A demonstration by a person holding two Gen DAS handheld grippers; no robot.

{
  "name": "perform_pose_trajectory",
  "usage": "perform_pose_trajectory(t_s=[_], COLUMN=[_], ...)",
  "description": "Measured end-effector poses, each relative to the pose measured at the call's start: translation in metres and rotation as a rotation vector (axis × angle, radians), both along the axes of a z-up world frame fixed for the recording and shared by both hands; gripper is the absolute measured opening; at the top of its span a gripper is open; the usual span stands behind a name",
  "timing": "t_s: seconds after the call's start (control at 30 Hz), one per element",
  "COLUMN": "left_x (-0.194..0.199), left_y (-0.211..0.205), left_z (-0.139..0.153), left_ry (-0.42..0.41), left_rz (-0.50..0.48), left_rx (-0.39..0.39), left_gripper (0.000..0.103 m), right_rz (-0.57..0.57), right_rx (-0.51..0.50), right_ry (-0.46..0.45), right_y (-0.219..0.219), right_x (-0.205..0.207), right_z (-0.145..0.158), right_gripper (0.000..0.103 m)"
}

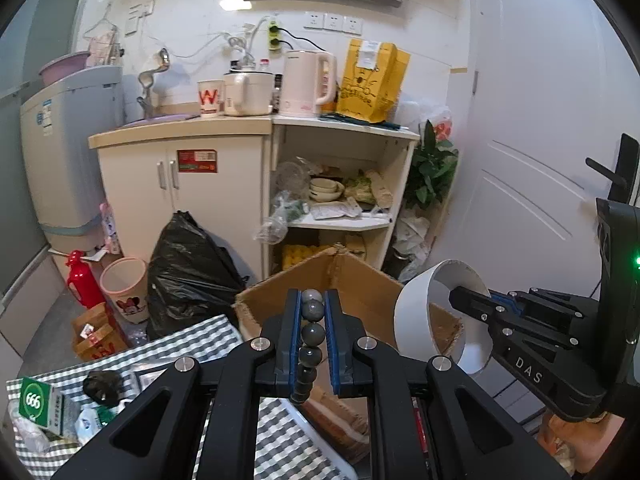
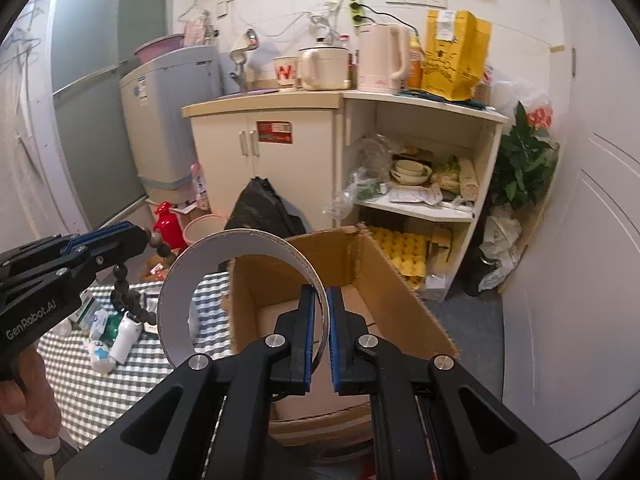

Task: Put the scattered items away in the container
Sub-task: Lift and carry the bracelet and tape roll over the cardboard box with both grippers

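1. Left claw [image 1: 313, 320] pinches a string of dark beads [image 1: 311, 334]; strand runs lengthwise between the fingers, tail dangling below.
2. Right claw [image 2: 319, 336] is clamped on the wall of a white ring [image 2: 240, 240], its open face turned toward the left claw.
3. Cardboard box [image 2: 404, 292] sits open just ahead of and below both claws.
4. Judgement: right claw is nearer, already over the box mouth; left needs a short reach forward-right.
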State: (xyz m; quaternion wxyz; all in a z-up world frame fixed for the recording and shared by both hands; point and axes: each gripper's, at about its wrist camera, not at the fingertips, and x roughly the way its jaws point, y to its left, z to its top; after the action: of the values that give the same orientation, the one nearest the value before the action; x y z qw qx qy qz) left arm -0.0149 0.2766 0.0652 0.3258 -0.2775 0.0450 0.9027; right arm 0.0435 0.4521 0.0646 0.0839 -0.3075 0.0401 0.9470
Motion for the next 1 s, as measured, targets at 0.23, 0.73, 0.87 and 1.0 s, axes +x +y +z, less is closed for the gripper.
perform_pose_trajectory(t_s=[0.23, 0.73, 0.87, 1.0], left_x=[-0.012, -0.049, -0.058, -0.072], left_y=[0.026, 0.073, 0.086, 0.096], left_z=[-0.007, -0.052, -0.067, -0.082], left_ry=[-0.031, -0.105, -0.131, -0.187], left_rz=[-0.042, -0.093, -0.118, -0.142], left_rx=[0.004, -0.037, -0.049, -0.050], left_gripper=[0.011, 0.011, 0.011, 0.011], right_rz=[-0.034, -0.056, -0.052, -0.048], right_rx=[-0.014, -0.041, -0.042, -0.040], right_ry=[-0.032, -0.186, -0.229, -0.287], right_y=[0.025, 0.050, 0.054, 0.056], right_x=[-0.013, -0.056, -0.067, -0.079], right_z=[-0.011, -0.073, -0.089, -0.107], right_gripper=[0.006, 0.006, 0.006, 0.006])
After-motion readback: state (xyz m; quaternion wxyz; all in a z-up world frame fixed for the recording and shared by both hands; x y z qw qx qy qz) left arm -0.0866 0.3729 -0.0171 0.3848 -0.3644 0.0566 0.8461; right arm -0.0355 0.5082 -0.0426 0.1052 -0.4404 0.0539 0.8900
